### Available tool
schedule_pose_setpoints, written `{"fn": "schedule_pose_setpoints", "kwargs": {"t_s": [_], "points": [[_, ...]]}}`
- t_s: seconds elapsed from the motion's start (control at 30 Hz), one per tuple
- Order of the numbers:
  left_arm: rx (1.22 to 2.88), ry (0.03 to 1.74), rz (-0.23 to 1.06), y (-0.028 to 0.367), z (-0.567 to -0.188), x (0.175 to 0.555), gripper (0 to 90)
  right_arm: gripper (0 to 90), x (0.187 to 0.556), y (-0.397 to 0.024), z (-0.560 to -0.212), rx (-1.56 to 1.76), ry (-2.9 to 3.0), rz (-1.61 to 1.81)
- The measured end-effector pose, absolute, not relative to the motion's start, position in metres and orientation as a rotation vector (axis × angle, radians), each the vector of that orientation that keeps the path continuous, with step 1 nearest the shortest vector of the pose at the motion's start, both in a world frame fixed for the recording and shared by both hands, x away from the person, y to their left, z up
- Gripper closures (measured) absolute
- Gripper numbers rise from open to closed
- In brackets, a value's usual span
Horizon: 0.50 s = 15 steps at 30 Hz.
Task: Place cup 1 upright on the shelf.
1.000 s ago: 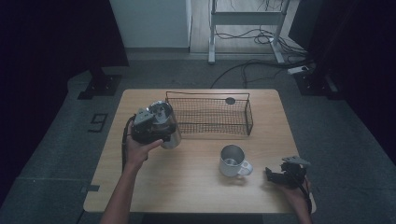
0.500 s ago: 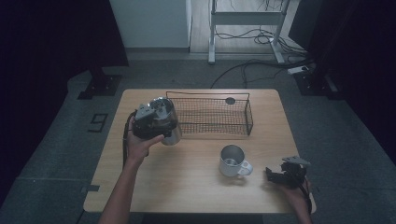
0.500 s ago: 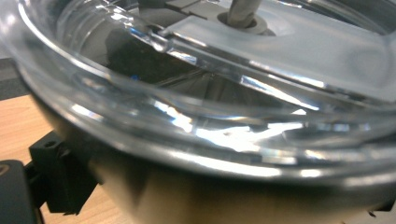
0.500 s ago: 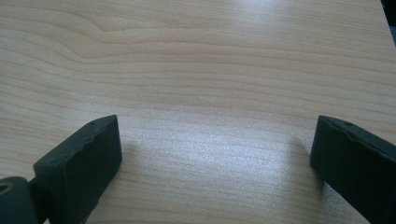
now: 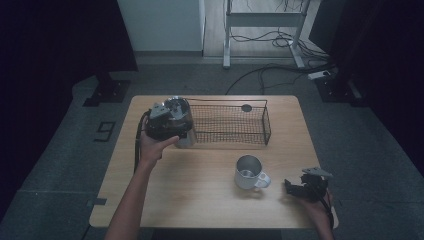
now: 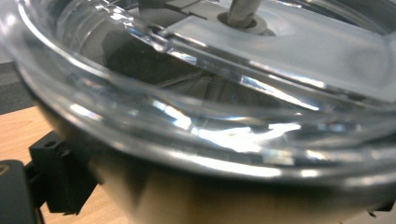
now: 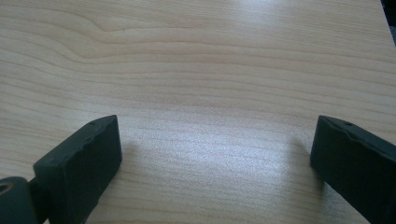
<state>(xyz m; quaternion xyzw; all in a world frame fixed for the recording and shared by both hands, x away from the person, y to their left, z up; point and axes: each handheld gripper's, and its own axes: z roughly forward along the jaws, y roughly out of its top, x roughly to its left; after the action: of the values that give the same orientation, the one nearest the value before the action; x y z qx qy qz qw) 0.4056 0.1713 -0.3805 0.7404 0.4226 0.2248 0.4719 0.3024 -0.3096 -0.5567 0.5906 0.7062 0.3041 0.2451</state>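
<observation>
Lidded pot (image 6: 224, 140) between left fingers (image 6: 60, 177)

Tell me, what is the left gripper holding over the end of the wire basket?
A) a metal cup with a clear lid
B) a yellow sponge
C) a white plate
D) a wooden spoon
A: in the left gripper view, the left gripper has its jaws around a shiny metal cup with a clear lid; in the high view it sits at the left end of the wire basket.

left tool (image 5: 172, 120): clamped, raised (wrist bent) | right tool (image 5: 300, 189): jaws apart, low
</observation>
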Motion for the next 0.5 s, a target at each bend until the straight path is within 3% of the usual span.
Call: {"fn": "schedule_pose_setpoints", "kwargs": {"t_s": [0.5], "points": [[1.826, 1.039, 0.556, 0.167, -0.373, 0.416, 4.1, 1.7, 0.303, -0.310, -0.557, 1.614, 1.922, 0.830]]}}
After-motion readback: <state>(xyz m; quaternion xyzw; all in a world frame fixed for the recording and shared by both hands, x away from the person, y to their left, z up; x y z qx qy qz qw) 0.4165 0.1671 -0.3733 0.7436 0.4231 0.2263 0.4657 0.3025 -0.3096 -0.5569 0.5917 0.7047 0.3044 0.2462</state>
